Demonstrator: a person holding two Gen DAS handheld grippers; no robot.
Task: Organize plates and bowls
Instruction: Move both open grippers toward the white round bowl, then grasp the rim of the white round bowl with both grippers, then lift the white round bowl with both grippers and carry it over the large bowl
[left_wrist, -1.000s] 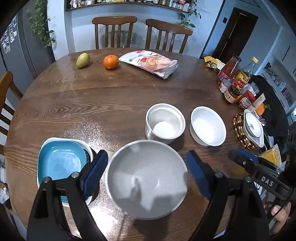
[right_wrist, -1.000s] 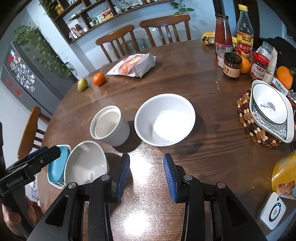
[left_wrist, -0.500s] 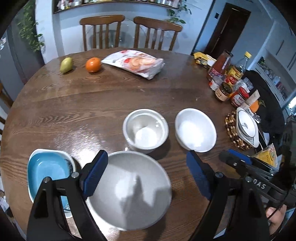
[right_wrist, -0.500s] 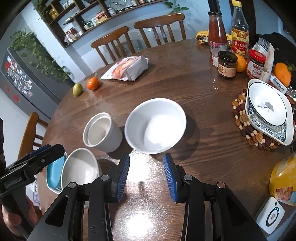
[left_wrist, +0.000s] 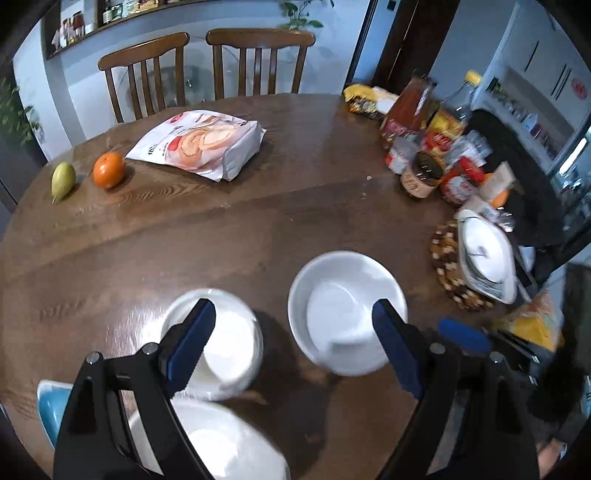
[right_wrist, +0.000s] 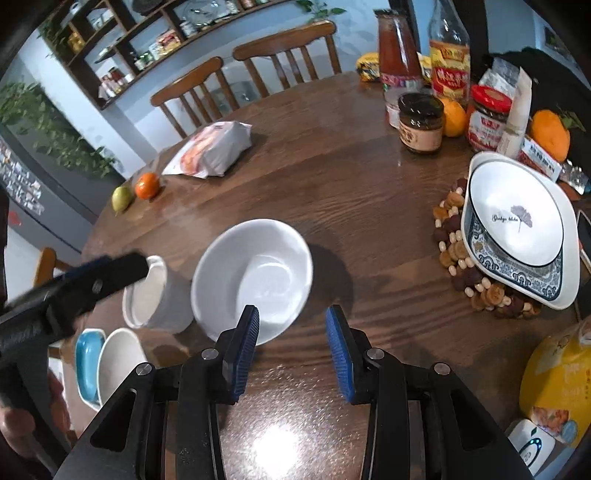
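My left gripper (left_wrist: 291, 332) is open wide above the table, with nothing held. Its left finger overlaps a white cup (left_wrist: 221, 343); its right finger overlaps a shallow white bowl (left_wrist: 340, 306). A larger white bowl (left_wrist: 214, 446) and a blue dish (left_wrist: 50, 410) lie below it at the near edge. My right gripper (right_wrist: 291, 332) is partly open and empty, just short of the shallow white bowl's (right_wrist: 255, 273) near rim. The cup (right_wrist: 155, 299), the larger bowl (right_wrist: 118, 362) and the blue dish (right_wrist: 86, 354) lie to its left. The left gripper (right_wrist: 74, 288) reaches over the cup.
A square patterned plate (right_wrist: 517, 229) rests on a beaded trivet (right_wrist: 454, 251) at the right. Jars and bottles (right_wrist: 421, 122) crowd the far right. A snack bag (left_wrist: 199, 144), an orange (left_wrist: 108, 170) and a pear (left_wrist: 62, 181) lie at the back. Two chairs (left_wrist: 258, 62) stand behind the table.
My left gripper has swung right, from over the larger white bowl to over the cup and the shallow bowl. My right gripper has come closer to the shallow bowl. Neither opening has changed.
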